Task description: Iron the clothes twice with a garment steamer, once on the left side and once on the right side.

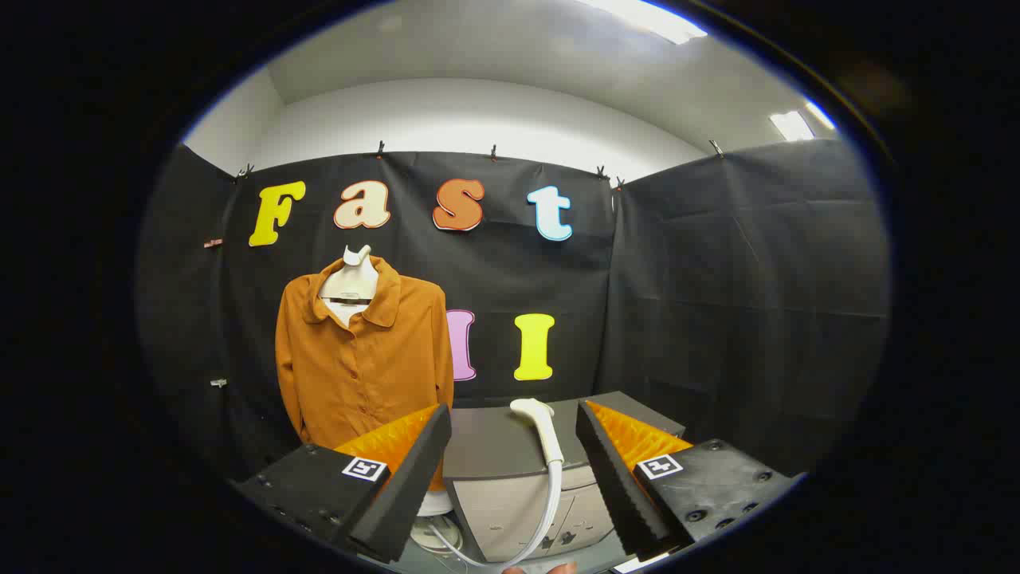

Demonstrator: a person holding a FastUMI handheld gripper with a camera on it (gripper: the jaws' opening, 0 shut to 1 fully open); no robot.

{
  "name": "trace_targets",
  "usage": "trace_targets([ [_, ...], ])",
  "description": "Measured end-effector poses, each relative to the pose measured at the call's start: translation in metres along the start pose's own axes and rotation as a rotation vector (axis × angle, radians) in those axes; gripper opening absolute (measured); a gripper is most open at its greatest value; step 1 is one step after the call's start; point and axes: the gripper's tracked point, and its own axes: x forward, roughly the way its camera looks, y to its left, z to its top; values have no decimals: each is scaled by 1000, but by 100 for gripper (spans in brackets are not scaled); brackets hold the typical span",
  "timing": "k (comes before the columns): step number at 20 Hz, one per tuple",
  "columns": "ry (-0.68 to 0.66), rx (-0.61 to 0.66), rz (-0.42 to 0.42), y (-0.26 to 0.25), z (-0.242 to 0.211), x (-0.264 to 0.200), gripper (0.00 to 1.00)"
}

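Gaping wide, the claw [514,446] holds nothing; the steamer [540,426] lies just ahead.

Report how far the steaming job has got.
Done: nothing visible. The gripper is open, fingers either side of the steamer lying on the grey cabinet, not gripping it. Left: grasp it, then steam the orange shirt on both sides.

Black cloth walls [717,263]; white ceiling [478,56]; bright ceiling lights [645,16].

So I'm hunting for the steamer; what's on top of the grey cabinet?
The white steamer head lies on the cabinet, between the open gripper's fingers; its hose hangs down the front.
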Motion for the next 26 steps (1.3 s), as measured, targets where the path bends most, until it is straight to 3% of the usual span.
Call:
trace_targets([
  [20,45,29,5,2,-8,9,98],
  [26,263,-19,38,-15,-50,63,98],
])
